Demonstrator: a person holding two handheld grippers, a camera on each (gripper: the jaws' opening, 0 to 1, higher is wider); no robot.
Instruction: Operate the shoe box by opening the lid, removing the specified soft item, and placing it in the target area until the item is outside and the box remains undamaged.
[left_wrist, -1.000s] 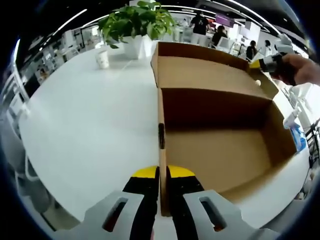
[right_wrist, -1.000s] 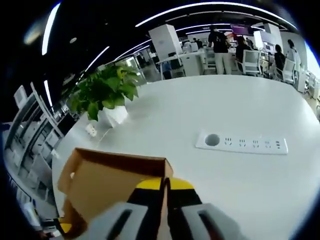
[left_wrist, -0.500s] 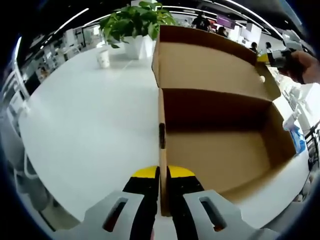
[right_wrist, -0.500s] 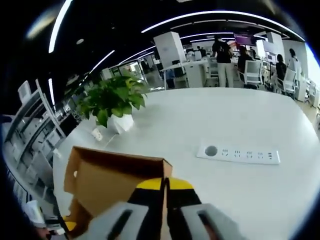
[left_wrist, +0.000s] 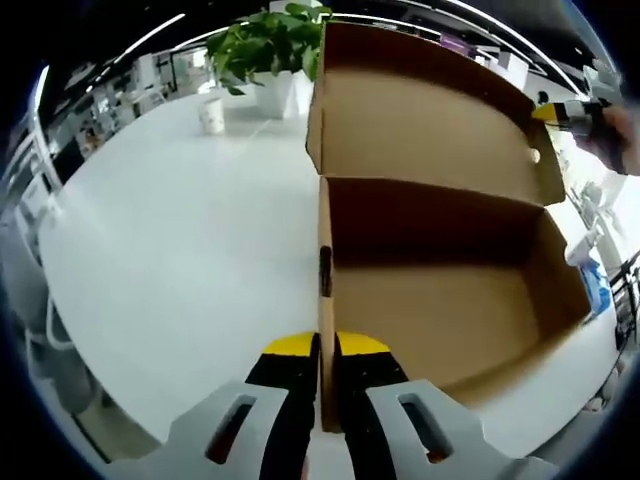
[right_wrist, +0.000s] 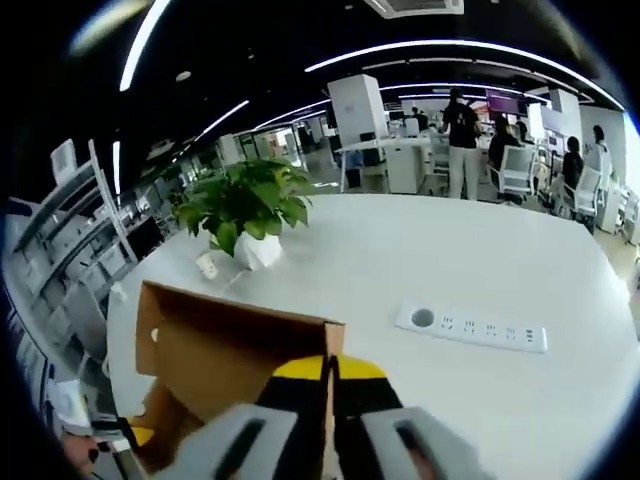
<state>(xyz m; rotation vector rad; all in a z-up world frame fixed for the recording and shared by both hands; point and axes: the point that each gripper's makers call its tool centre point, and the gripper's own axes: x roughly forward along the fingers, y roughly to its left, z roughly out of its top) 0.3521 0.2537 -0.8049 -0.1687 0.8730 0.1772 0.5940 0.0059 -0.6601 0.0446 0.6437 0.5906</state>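
The shoe box (left_wrist: 440, 300) sits open on the white desk (left_wrist: 170, 250). The left claw (left_wrist: 325, 350) is clamped on its near wall and the right claw (right_wrist: 328, 368) is pinched on the raised lid (right_wrist: 225, 345). The cardboard looks light and thin, so I'd grip edges gently. No soft item is visible inside.

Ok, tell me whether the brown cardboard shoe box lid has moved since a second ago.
Yes. In the left gripper view the brown cardboard lid has swung up, now covering more of the potted green plant; the box's side wall stays put.
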